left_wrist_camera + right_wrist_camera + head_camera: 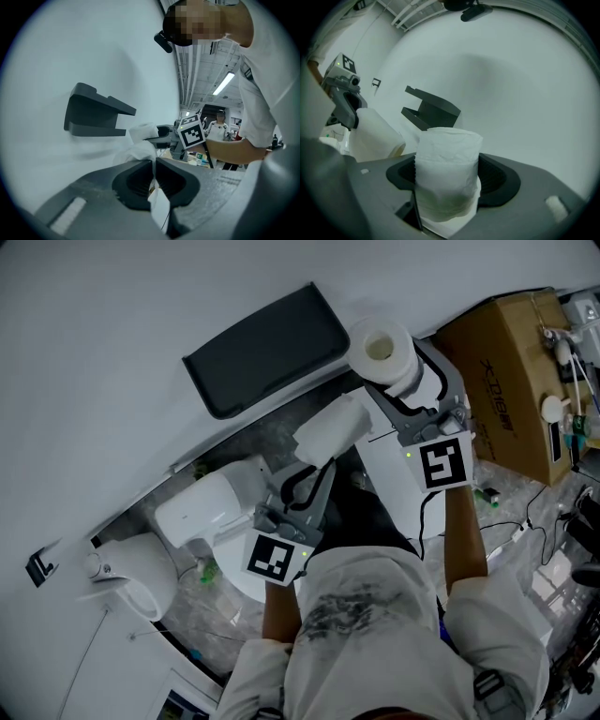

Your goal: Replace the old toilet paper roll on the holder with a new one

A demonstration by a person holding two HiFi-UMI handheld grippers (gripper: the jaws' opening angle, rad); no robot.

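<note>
1. Right gripper [446, 180]: my jaws are spread wide and clamp the new roll [401, 357] across its soft sides. The pads press on the paper, not on the core. The open end of the core faces up in the head view, so the roll stands on end between the jaws. This grip leaves the core hole free, which I judge matters for seating the roll.

2. Position of the new roll: it is close to the wall [141, 334], just to the right of the dark holder [267, 348] in the head view. It does not touch the holder.

3. Left gripper [153, 180]: my jaws are pressed almost together and pinch a layer of paper on the old roll [372, 133]. A loose flap of paper hangs below the pads. The narrow pinch is enough for a light item that only has to be carried.

4. Position of the old roll: it is held low and away from the holder, above the toilet [202, 507]. I judge this keeps the approach clear for the right gripper.

5. Holder: no roll shows on it in any view. The removal step therefore looks complete, and fitting the new roll is the step in hand.
</note>
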